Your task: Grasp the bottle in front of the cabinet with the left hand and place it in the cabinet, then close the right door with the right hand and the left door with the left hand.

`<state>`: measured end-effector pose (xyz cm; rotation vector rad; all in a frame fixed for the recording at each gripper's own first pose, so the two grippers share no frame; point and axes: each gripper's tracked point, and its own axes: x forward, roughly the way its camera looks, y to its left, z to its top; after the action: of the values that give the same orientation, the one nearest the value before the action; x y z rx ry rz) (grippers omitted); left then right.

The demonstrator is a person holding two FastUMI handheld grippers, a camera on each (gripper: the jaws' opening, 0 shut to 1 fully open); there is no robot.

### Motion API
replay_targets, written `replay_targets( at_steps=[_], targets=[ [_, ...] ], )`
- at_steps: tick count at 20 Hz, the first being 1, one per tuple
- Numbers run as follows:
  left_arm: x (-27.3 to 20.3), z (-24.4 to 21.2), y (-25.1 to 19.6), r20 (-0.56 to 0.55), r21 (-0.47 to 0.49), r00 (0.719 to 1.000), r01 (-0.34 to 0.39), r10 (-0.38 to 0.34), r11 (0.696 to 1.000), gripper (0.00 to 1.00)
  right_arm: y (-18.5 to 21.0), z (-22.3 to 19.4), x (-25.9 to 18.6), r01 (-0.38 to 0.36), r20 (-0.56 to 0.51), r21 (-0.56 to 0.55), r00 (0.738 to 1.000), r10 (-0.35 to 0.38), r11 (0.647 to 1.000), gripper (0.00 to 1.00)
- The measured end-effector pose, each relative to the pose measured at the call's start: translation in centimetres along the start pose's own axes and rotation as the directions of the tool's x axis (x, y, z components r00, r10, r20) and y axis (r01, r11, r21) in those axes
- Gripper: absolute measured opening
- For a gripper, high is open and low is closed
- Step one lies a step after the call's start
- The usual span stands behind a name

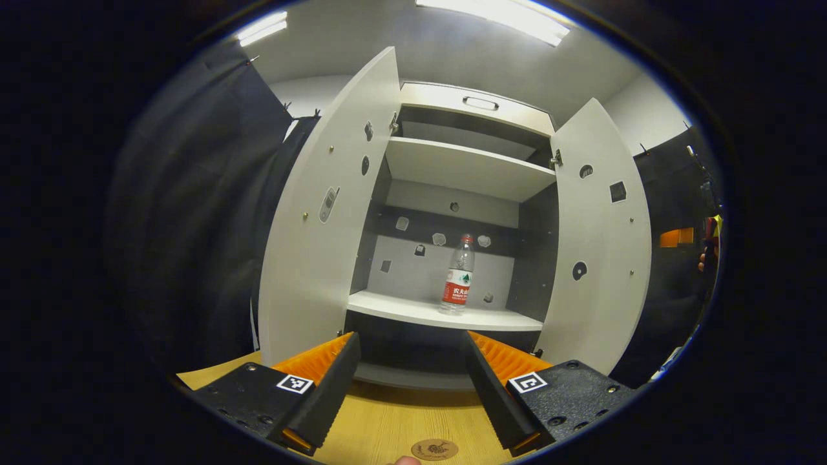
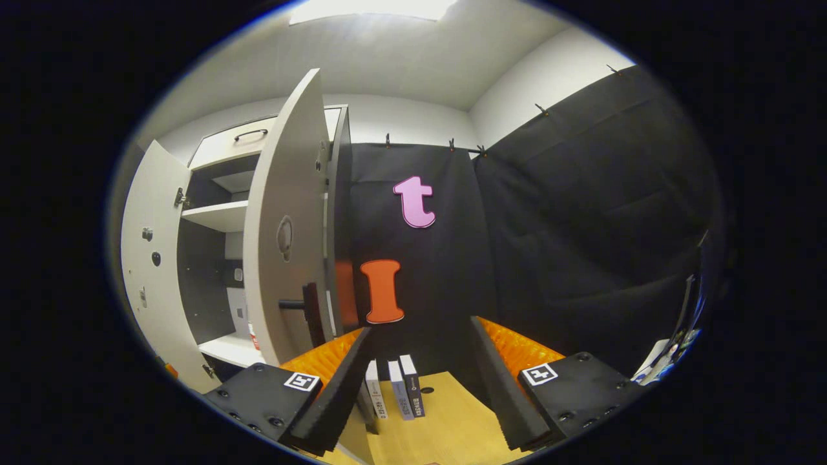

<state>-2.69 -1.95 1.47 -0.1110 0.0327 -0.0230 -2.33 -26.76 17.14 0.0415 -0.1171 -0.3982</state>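
Item 1, bottle (image 1: 459, 274): clear plastic, red cap, red label band; stands upright on the cabinet's lower shelf (image 1: 413, 311), towards its right half, apart from both doors. Placing step judged done. Likely light, thin-walled, smooth and a little slippery; would dent under a hard squeeze. Best hold, should it need shifting: across the labelled body, below the shoulder

Item 2, cabinet (image 1: 475, 106): pale, two shelves, both doors swung wide

Item 3, left tongs (image 1: 413, 381): released, fingers spread with nothing between them, over the wooden tabletop (image 1: 381, 423), facing the shelf from a little way back

Item 4, right tongs (image 2: 420, 381): released, nothing held, near the outer face of the right door (image 2: 284, 226). That door carries a dark bar handle (image 2: 303, 307) close to its free edge; a stiff panel on hinges, judged to swing easily when pushed flat near that edge

Item 5, left door (image 1: 329, 206): open, untouched

Item 6, small books (image 2: 400, 387): upright on the tabletop between the right tongs' fingers, farther off
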Motion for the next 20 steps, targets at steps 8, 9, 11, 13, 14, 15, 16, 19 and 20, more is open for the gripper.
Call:
replay_targets(
  at_steps=[8,9,11,13,14,15,16,19,20],
  targets=[
    [-0.1,1.1,1.7,0.033,0.013,0.999,-0.042,0.042,0.999,0.95,2.2,-1.3,3.5,-0.027,-0.031,-0.027,0.999,0.026,0.999,0.97],
    [-0.1,1.0,1.7,0.030,0.012,0.999,-0.040,0.040,0.999,0.95,2.1,-1.4,3.3,-0.024,-0.027,-0.026,0.999,0.023,0.999,0.95],
    [0.0,0.9,1.9,0.024,0.004,0.999,-0.040,0.040,0.999,0.95,2.6,-1.5,3.2,-0.041,-0.030,-0.006,0.999,0.041,0.999,0.95],
    [0.0,0.9,2.1,0.020,-0.005,0.999,-0.039,0.039,0.999,0.95,3.6,-1.7,3.1,-0.077,-0.036,0.022,0.996,0.078,0.997,0.95],
    [0.0,0.9,2.1,0.022,-0.009,0.999,-0.038,0.038,0.999,0.95,4.3,-1.8,3.1,-0.098,-0.040,0.040,0.994,0.099,0.994,0.95],
    [0.1,1.0,2.2,0.024,-0.011,0.999,-0.037,0.037,0.999,0.95,5.1,-1.9,2.9,-0.120,-0.038,0.053,0.992,0.122,0.991,0.94],
    [0.2,1.1,2.3,0.027,-0.013,0.999,-0.036,0.036,0.999,0.95,6.1,-2.0,2.7,-0.141,-0.041,0.058,0.989,0.144,0.988,0.94],
    [0.5,1.2,2.5,0.027,-0.019,0.999,-0.035,0.036,0.999,0.95,9.3,-2.1,2.3,-0.189,-0.054,0.047,0.980,0.191,0.981,0.94],
    [0.5,1.3,2.8,0.026,-0.020,0.999,-0.038,0.038,0.999,0.95,10.5,-2.0,2.2,-0.202,-0.055,0.039,0.977,0.204,0.979,0.94]
  ],
)
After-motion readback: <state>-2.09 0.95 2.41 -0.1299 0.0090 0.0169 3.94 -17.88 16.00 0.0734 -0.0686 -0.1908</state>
